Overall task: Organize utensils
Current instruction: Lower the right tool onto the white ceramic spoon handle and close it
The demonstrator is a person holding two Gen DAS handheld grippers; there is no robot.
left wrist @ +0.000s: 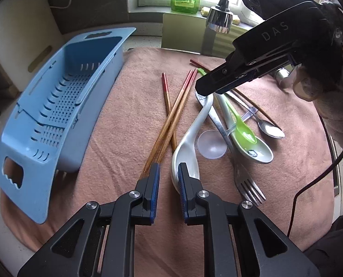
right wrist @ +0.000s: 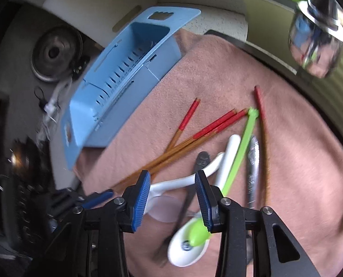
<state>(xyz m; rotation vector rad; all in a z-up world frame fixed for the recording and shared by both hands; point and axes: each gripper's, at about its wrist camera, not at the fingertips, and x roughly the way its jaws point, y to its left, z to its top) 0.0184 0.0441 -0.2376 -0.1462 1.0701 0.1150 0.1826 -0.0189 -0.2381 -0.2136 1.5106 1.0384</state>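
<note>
the utensils are seen scattered over a pink towel spread on the surface: wooden chopsticks with red ends lie crossed near its middle, while a white ceramic spoon, a green plastic spoon, a metal spoon and a fork are piled towards its right edge, and a blue perforated basket is set along its left edge. the left hand-held gripper is held narrowly parted just above the chopstick tips and the white spoon's bowl, nothing being clamped. the right hand-held gripper is held released over the spoon pile, its jaws apart with the white spoon's handle below the gap and no pad pressed on anything.
</note>
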